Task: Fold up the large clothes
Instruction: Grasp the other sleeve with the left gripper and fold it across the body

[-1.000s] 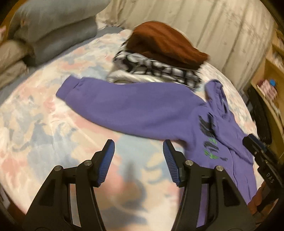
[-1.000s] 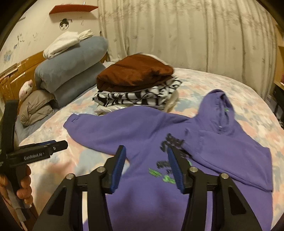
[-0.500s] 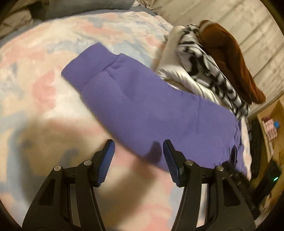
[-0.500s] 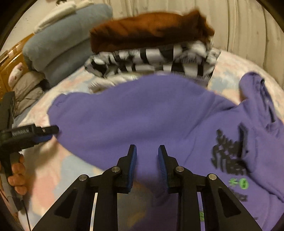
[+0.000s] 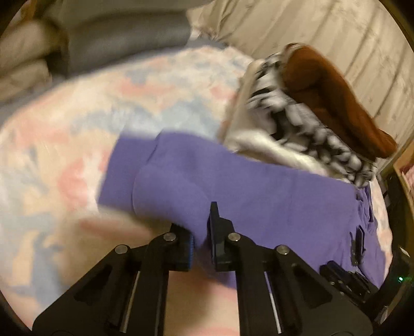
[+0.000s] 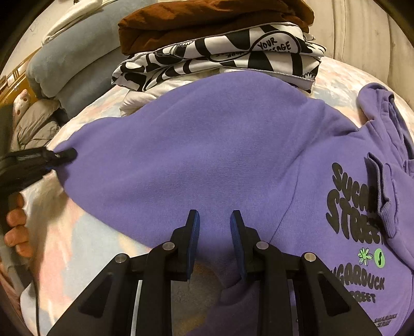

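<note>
A purple hoodie point(image 6: 220, 155) with black and green lettering lies spread on the bed; its sleeve point(image 5: 233, 186) stretches to the left. My left gripper point(image 5: 201, 232) is shut on the sleeve near its cuff end, with purple cloth pinched between the pads. It also shows in the right wrist view point(image 6: 51, 157), nipping the sleeve's tip. My right gripper point(image 6: 214, 232) sits low over the sleeve's near edge, close to the armpit. Its jaws stand a narrow gap apart with purple cloth between them; whether they pinch it is unclear.
A stack of folded clothes, brown on top point(image 6: 207, 23) and black-and-white below point(image 6: 220, 59), sits just behind the sleeve. Grey pillows point(image 6: 64, 67) lie at the head of the bed. The pastel patterned bedspread point(image 5: 64, 155) surrounds the hoodie. A curtain point(image 5: 323, 38) hangs behind.
My left gripper has moved onto the sleeve's cuff end and shut on it. My right gripper has moved in low over the sleeve, its jaws still a narrow gap apart.
</note>
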`<state>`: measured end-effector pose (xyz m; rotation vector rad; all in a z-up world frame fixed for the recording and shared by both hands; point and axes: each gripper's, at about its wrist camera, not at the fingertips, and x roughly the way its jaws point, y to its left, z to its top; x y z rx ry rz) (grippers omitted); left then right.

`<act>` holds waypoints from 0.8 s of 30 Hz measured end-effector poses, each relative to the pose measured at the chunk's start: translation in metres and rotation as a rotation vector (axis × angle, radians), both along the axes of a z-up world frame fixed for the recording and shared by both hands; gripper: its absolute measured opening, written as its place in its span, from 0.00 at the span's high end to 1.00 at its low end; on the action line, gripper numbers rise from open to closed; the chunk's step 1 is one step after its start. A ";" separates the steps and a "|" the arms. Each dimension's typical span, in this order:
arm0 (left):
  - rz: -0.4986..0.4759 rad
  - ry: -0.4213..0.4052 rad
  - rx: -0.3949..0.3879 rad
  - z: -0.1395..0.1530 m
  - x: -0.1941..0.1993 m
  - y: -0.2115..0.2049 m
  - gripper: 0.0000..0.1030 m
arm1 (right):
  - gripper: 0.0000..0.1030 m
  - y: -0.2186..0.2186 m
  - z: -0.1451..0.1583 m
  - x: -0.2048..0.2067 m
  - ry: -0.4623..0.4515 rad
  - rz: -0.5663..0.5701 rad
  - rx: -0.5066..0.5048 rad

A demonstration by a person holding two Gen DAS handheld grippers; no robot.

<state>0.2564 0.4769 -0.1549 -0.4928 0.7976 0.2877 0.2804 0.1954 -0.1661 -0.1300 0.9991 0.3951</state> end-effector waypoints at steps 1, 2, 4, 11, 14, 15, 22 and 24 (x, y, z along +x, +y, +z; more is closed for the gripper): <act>-0.015 -0.027 0.033 0.016 -0.003 -0.014 0.94 | 0.75 -0.004 0.003 0.000 0.003 -0.002 0.003; -0.034 -0.051 0.067 0.033 -0.005 -0.028 0.94 | 0.75 -0.005 0.004 0.001 0.013 -0.005 0.007; -0.087 -0.103 0.133 0.066 -0.010 -0.060 0.94 | 0.75 -0.014 0.011 0.001 0.039 -0.018 0.040; -0.315 -0.212 0.239 0.149 -0.014 -0.194 0.94 | 0.75 -0.101 0.064 -0.030 0.008 -0.139 0.188; -0.393 -0.227 0.224 0.157 -0.010 -0.251 0.94 | 0.75 -0.159 0.082 -0.047 -0.017 -0.211 0.215; -0.420 -0.229 0.226 0.156 -0.006 -0.275 0.94 | 0.75 -0.175 0.086 -0.052 -0.024 -0.229 0.217; -0.563 -0.170 0.234 0.109 0.024 -0.417 0.94 | 0.75 -0.314 0.107 -0.090 -0.090 -0.420 0.190; -0.593 -0.113 0.243 0.085 0.028 -0.452 0.94 | 0.75 -0.349 0.105 -0.100 -0.087 -0.468 0.190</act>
